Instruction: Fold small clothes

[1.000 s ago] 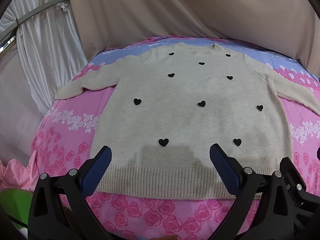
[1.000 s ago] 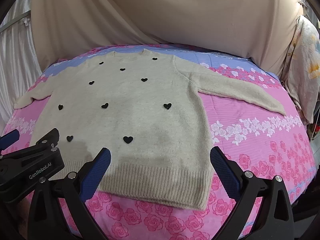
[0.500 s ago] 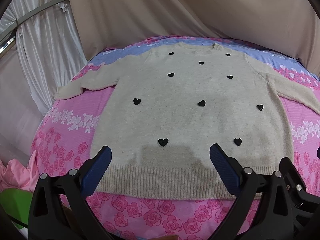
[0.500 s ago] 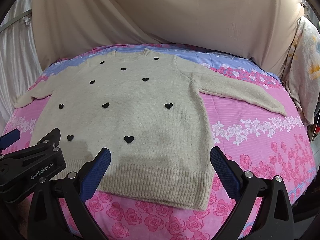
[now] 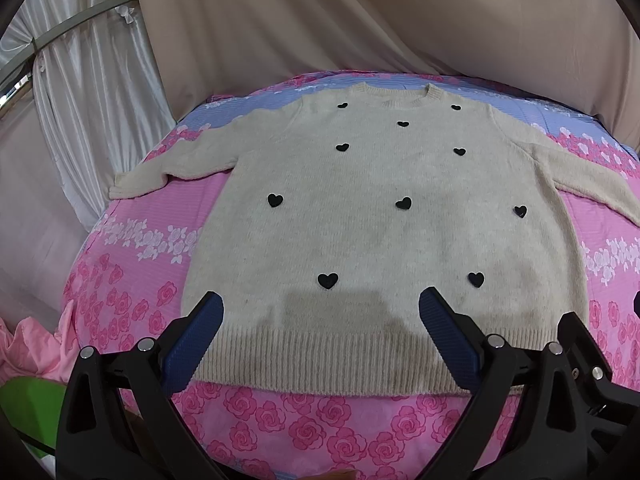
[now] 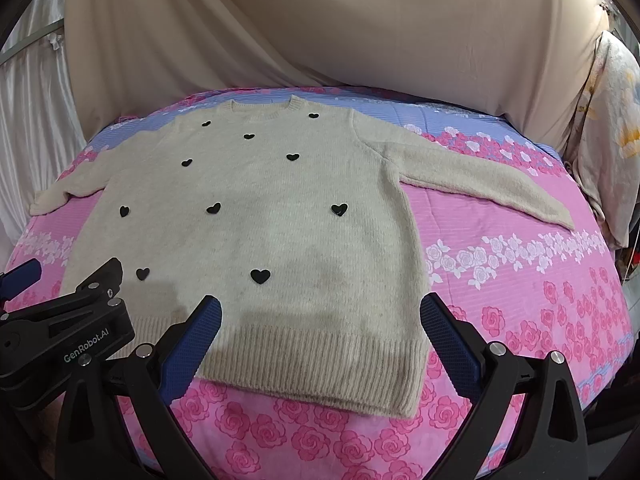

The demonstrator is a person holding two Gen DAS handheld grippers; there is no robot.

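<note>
Bare pink floral bedsheet [image 6: 520, 280] lies free on either side of the spread cream sweater [image 5: 380, 220] and along its ribbed hem, while the draped beige curtain [image 6: 340, 32] closes off the far side behind the collar.

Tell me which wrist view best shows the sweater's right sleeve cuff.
Right wrist view: the right sleeve lies whole across the pink bedsheet, cuff included. In the left wrist view that sleeve runs off the frame edge, hiding the cuff.
</note>
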